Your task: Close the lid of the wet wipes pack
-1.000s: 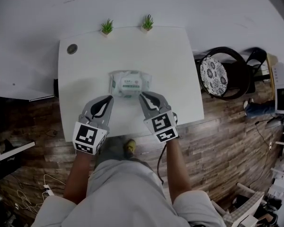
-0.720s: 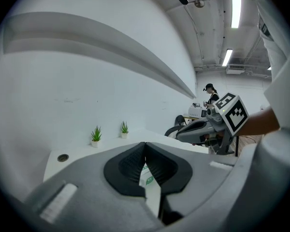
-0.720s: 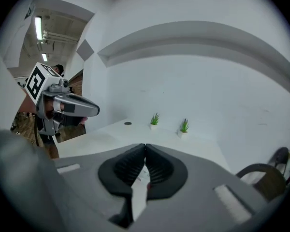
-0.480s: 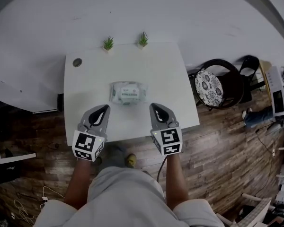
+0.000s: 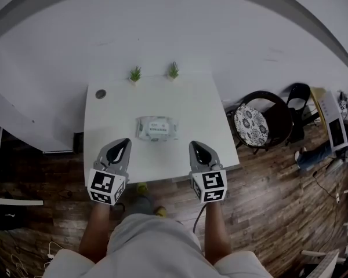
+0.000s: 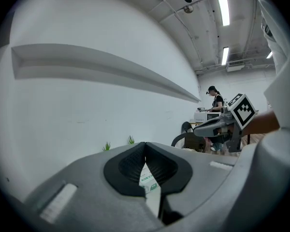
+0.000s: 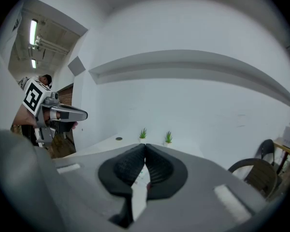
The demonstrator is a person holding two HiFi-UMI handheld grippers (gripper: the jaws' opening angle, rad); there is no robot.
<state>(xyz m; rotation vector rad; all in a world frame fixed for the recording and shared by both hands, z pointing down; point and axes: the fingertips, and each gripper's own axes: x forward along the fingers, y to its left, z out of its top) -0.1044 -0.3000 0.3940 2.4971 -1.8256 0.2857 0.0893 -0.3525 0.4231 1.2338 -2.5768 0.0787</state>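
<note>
The wet wipes pack (image 5: 156, 128) lies flat in the middle of the white table (image 5: 185, 103), and its white lid looks flat on top. My left gripper (image 5: 123, 142) hangs over the table's near edge, left of the pack and apart from it, jaws shut on nothing. My right gripper (image 5: 196, 145) is level with it on the right, also shut and empty. In the left gripper view the pads meet at the left gripper (image 6: 145, 144), and a bit of the pack (image 6: 148, 181) shows below them. The right gripper (image 7: 145, 146) shows its pads touching.
Two small potted plants (image 5: 135, 74) (image 5: 173, 70) stand at the table's far edge, with a dark round disc (image 5: 100, 94) at the far left corner. A black chair with a patterned cushion (image 5: 248, 126) stands to the right on the wooden floor. A person (image 6: 215, 94) stands far off.
Both grippers have drawn back from the pack's near corners to the table's front edge and risen. The table now looks smaller and farther away.
</note>
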